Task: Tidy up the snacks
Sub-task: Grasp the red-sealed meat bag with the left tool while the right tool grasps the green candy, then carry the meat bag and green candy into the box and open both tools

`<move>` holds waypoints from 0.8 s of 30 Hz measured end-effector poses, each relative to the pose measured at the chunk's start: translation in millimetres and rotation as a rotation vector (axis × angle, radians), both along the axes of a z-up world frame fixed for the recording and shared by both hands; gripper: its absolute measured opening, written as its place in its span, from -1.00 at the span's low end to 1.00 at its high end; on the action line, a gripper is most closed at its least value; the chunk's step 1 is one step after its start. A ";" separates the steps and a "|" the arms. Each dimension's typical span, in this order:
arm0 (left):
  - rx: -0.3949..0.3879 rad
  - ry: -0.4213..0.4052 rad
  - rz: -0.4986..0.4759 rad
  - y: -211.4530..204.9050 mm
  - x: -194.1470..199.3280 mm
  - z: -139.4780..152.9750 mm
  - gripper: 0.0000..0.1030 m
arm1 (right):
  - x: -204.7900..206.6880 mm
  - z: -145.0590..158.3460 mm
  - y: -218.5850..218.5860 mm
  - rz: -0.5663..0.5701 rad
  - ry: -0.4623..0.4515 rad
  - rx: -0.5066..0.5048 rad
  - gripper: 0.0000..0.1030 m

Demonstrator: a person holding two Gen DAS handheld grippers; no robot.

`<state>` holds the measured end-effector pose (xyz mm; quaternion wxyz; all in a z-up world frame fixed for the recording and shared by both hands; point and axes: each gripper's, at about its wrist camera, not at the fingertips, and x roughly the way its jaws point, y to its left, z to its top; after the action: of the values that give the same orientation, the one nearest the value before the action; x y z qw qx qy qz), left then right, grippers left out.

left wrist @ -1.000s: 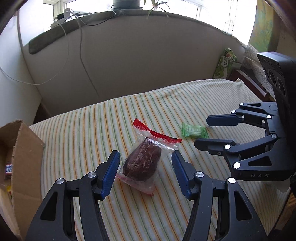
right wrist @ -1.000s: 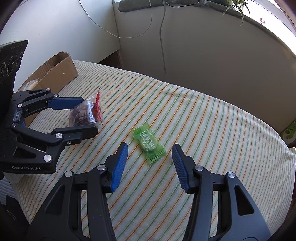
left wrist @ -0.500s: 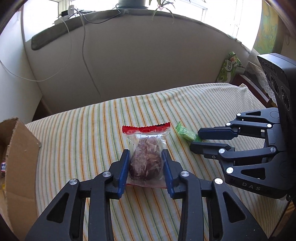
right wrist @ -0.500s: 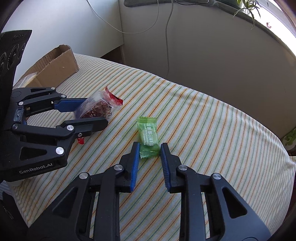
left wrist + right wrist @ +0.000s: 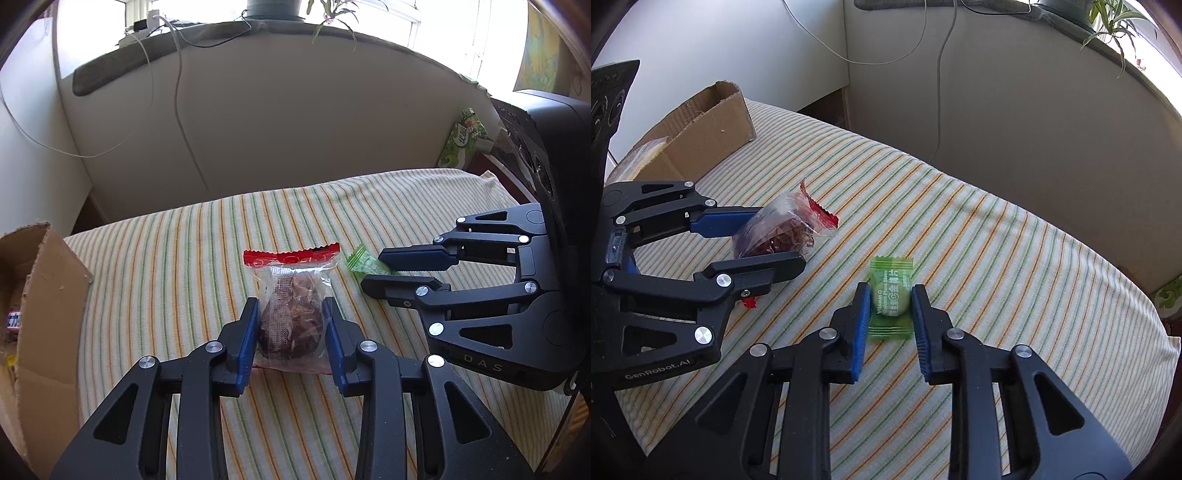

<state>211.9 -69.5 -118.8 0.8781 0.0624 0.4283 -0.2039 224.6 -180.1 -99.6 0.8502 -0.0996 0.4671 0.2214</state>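
Since one second ago we have closed both tongs, so the left gripper (image 5: 290, 328) now holds the red-topped snack bag (image 5: 291, 314) at frame centre, the right gripper (image 5: 888, 306) pinches the green candy (image 5: 890, 295), and the cardboard box (image 5: 48, 295) at the left edge lies nearer the left hand.

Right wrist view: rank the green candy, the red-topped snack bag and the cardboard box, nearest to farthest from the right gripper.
1. Green candy: between the right gripper's fingers.
2. Red-topped snack bag: to the left, in the left gripper.
3. Cardboard box: far left, at the striped cloth's edge.
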 end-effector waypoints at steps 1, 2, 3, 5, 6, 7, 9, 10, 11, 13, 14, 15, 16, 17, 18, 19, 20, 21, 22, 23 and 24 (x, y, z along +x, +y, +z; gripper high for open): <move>-0.001 -0.002 0.008 2.1 -0.7 1.3 -0.37 | -0.4 0.8 -0.6 -0.001 0.004 0.008 -0.56; -0.007 -0.006 0.013 5.0 -1.5 3.4 -0.37 | -1.0 2.0 -1.0 -0.002 0.005 0.015 -0.56; -0.015 -0.010 0.018 7.8 -2.2 6.0 -0.37 | -1.8 3.3 -1.4 -0.005 0.004 0.021 -0.56; -0.027 -0.025 0.029 13.5 -4.2 13.1 -0.37 | -3.6 8.2 -1.4 -0.011 -0.003 0.032 -0.56; -0.032 -0.035 0.033 16.3 -5.4 17.6 -0.37 | -4.6 11.3 -1.2 -0.011 -0.008 0.037 -0.56; -0.036 -0.046 0.037 18.5 -6.5 22.3 -0.37 | -5.4 14.8 -0.3 -0.011 -0.014 0.042 -0.56; -0.044 -0.067 0.045 26.0 -9.5 31.6 -0.37 | -7.0 22.3 2.7 -0.006 -0.024 0.051 -0.56; -0.046 -0.075 0.053 30.1 -10.8 36.0 -0.37 | -8.9 26.6 3.7 -0.004 -0.032 0.053 -0.56; -0.050 -0.084 0.060 33.8 -11.9 40.3 -0.37 | -10.1 31.3 6.2 -0.002 -0.042 0.057 -0.56; -0.057 -0.105 0.073 43.4 -16.2 49.0 -0.37 | -11.8 41.0 15.2 0.006 -0.058 0.071 -0.56; -0.059 -0.114 0.080 49.0 -17.9 53.1 -0.37 | -12.3 46.0 19.0 0.011 -0.066 0.080 -0.56; -0.063 -0.123 0.088 54.8 -19.7 57.0 -0.37 | -12.4 51.0 22.9 0.017 -0.073 0.088 -0.56; -0.067 -0.131 0.098 61.1 -21.2 60.6 -0.37 | -13.0 56.1 27.6 0.025 -0.080 0.094 -0.56; -0.068 -0.140 0.111 67.8 -22.7 63.9 -0.37 | -13.3 61.1 32.9 0.034 -0.087 0.100 -0.56; -0.069 -0.147 0.122 74.7 -24.0 66.7 -0.37 | -12.7 65.5 40.2 0.040 -0.096 0.103 -0.56; -0.069 -0.154 0.133 82.0 -25.0 69.1 -0.37 | -12.8 70.2 45.6 0.046 -0.105 0.107 -0.56; -0.067 -0.160 0.147 89.1 -26.1 71.3 -0.37 | -12.4 74.5 51.4 0.054 -0.111 0.113 -0.56; -0.065 -0.165 0.161 94.8 -27.0 72.5 -0.37 | -12.5 78.4 57.7 0.063 -0.117 0.119 -0.56; -0.065 -0.169 0.175 101.0 -28.4 73.7 -0.37 | -11.8 82.0 64.5 0.070 -0.122 0.124 -0.56; -0.065 -0.175 0.187 107.8 -29.4 75.4 -0.37 | -10.6 85.0 72.1 0.076 -0.128 0.130 -0.56; -0.063 -0.181 0.200 114.6 -30.7 76.8 -0.37 | -9.9 87.4 78.0 0.083 -0.132 0.136 -0.56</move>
<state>181.2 45.1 -42.0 0.9306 0.0098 0.3449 -0.1221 214.8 -102.1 -12.2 0.8739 -0.0751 0.3896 0.2808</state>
